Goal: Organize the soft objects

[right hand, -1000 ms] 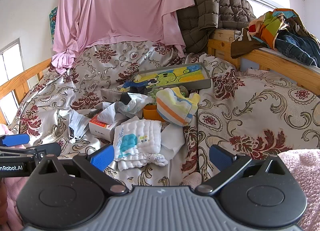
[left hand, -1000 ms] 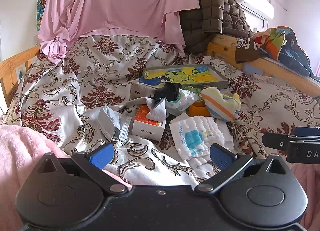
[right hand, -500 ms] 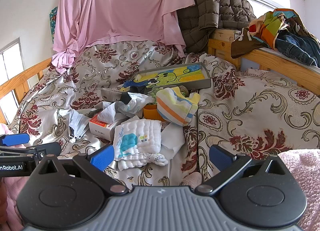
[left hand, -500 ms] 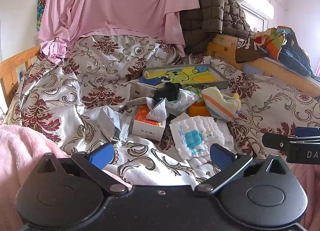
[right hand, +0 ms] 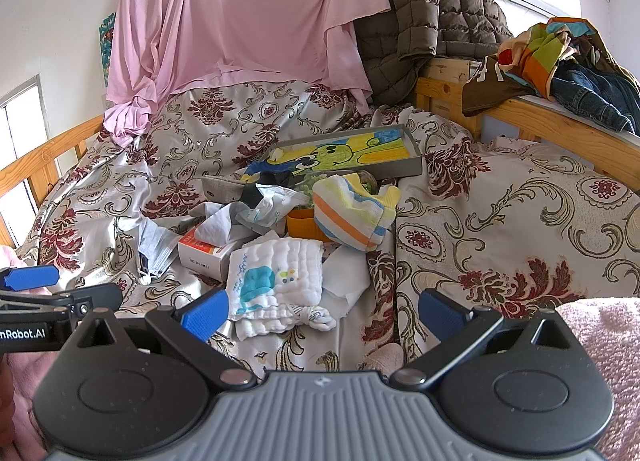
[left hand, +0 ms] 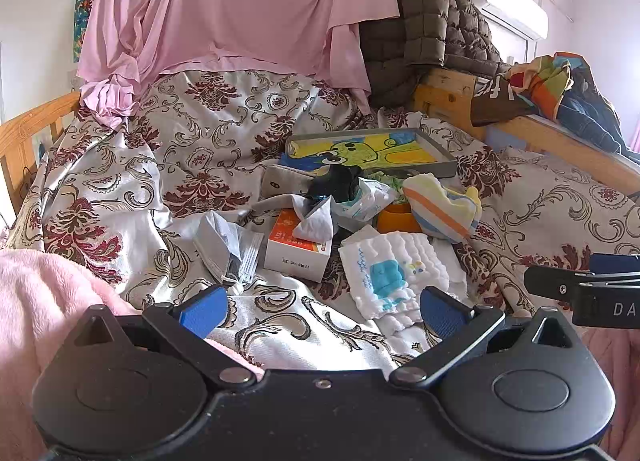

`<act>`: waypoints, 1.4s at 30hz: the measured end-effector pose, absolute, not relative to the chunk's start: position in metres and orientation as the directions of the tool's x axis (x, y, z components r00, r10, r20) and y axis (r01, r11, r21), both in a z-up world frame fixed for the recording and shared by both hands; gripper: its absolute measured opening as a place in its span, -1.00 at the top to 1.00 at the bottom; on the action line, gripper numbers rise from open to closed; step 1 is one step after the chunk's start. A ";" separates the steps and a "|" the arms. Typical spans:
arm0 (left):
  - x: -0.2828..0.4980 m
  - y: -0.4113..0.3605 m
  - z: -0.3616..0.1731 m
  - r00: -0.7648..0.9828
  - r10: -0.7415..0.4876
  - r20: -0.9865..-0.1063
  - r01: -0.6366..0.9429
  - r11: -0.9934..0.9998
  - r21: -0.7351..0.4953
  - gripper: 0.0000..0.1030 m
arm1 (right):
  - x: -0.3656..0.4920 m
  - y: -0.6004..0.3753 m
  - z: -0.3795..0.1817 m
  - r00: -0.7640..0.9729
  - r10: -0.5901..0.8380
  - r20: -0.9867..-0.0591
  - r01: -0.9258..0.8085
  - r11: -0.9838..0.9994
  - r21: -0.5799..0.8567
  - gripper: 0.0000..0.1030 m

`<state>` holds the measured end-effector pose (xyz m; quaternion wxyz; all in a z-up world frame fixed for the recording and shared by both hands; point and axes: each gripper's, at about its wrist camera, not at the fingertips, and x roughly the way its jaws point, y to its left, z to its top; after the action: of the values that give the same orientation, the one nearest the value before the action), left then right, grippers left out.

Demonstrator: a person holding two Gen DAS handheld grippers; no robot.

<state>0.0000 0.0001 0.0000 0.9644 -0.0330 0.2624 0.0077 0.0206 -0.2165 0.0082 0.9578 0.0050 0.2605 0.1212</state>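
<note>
Right wrist view: cloth (right hand: 276,277) lies just ahead-left of our right gripper (right hand: 322,311), nearer it. Both jaws open, empty; left gripper (left hand: 322,307) too.

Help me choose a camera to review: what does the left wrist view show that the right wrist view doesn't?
Only the left wrist view shows the big pink fleece blanket at near left and the right gripper from the side. Only the right wrist view shows the window and the left gripper side-on. Both show the white washcloth, striped sock, tissue box and face mask, with open, empty jaws.
</note>
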 end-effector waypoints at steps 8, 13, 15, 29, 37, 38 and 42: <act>0.000 0.000 0.000 0.862 -0.003 -0.506 -0.032 0.998 -0.060 -0.98 | 0.021 -0.216 0.008 0.835 0.235 -0.498 -0.230 0.971 0.072 -0.99; 0.000 0.000 0.000 0.862 -0.002 -0.507 -0.032 0.998 -0.059 -0.98 | 0.020 -0.216 0.008 0.835 0.235 -0.497 -0.230 0.970 0.072 -0.99; 0.000 0.000 0.000 0.862 -0.002 -0.506 -0.032 0.998 -0.059 -0.98 | 0.020 -0.215 0.008 0.836 0.237 -0.495 -0.232 0.970 0.071 -0.99; 0.004 0.003 0.010 0.866 -0.047 -0.497 -0.006 0.995 -0.104 -0.98 | 0.021 -0.226 0.020 0.852 0.297 -0.431 -0.254 0.955 0.155 -0.99; 0.055 -0.007 0.021 0.821 -0.190 -0.538 0.182 0.981 -0.069 -0.98 | 0.068 -0.230 0.039 0.861 0.296 -0.413 -0.290 0.954 0.080 -0.99; 0.065 -0.008 0.020 0.805 -0.214 -0.554 0.213 0.975 -0.067 -0.98 | 0.076 -0.229 0.040 0.855 0.297 -0.425 -0.295 0.953 0.074 -0.99; 0.094 -0.016 0.013 0.739 -0.280 -0.613 0.312 0.948 -0.057 -0.98 | 0.117 -0.231 0.038 0.793 0.320 -0.519 -0.319 0.943 0.095 -0.99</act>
<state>0.0944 -0.0162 0.0133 0.9320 0.0249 0.3249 -0.1588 0.1174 -0.2310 0.0382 0.9468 0.0011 0.2742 0.1687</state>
